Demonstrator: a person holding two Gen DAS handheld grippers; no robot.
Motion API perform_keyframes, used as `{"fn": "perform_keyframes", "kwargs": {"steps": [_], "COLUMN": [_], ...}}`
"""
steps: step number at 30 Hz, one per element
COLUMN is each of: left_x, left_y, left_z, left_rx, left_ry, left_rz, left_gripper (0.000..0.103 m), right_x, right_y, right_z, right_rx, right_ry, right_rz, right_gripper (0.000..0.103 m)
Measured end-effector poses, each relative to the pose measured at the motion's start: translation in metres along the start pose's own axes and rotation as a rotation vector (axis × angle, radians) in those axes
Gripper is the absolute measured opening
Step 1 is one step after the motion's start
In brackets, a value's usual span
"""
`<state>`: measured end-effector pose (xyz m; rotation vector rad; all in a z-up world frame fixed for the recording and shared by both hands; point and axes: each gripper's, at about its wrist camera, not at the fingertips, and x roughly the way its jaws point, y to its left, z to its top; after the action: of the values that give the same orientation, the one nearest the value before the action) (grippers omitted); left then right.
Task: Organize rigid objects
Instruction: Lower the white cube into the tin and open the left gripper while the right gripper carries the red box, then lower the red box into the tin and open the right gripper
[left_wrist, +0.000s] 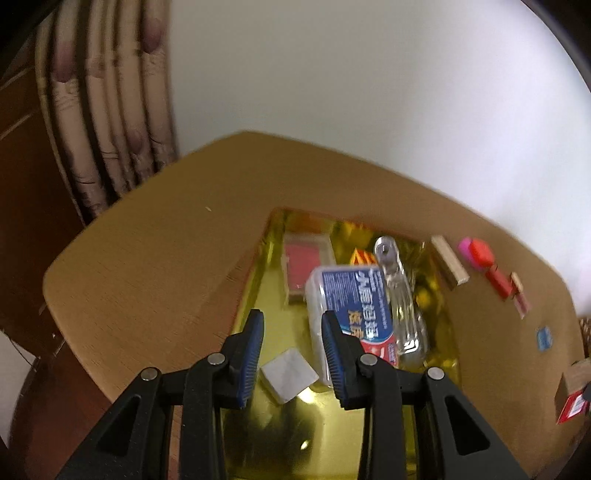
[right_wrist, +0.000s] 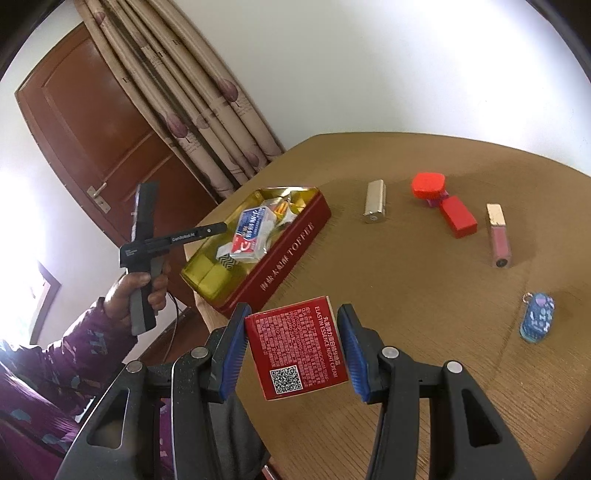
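A brown table (left_wrist: 155, 258) carries a gold-lined tin (left_wrist: 266, 332); the left gripper (left_wrist: 291, 354) hangs released above it, a white block (left_wrist: 288, 374) below its fingers. Right view: the right gripper (right_wrist: 291, 350) grasps a red box (right_wrist: 295, 347) near the tin's right.

A room in a home is shown: a panelled wooden door (right_wrist: 107, 147) with a lever handle, patterned beige curtains (right_wrist: 207, 107) hung against a plain white wall (right_wrist: 406, 66), and a rounded wooden table (right_wrist: 424, 350) on which toiletries and a toffee tin (right_wrist: 295, 240) are laid.
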<state>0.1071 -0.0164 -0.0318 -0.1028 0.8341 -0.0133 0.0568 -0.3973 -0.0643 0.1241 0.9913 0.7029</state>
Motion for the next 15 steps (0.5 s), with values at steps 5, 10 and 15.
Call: {"fn": "perform_keyframes", "kwargs": {"steps": [5,10,15], "left_x": [-0.032,-0.058,-0.066], "left_y": [0.011,0.027,0.035], "left_z": [-0.017,-0.047,-0.07], "left_rx": [-0.075,-0.125,-0.137], "left_ry": [-0.038,-0.036,-0.013], "left_rz": [-0.001,0.067,0.099], "left_gripper": [0.033,0.033,0.033], "right_x": [0.014,0.051,0.117], "right_y": [0.023,0.068,0.112], "right_z": [0.018,0.053,0.103], "right_rx": [-0.051,-0.137,-0.202], "right_ry": [0.014,0.036,0.073], "right_rz": [0.038,0.131,0.213], "right_gripper": [0.046,0.045,0.045]}}
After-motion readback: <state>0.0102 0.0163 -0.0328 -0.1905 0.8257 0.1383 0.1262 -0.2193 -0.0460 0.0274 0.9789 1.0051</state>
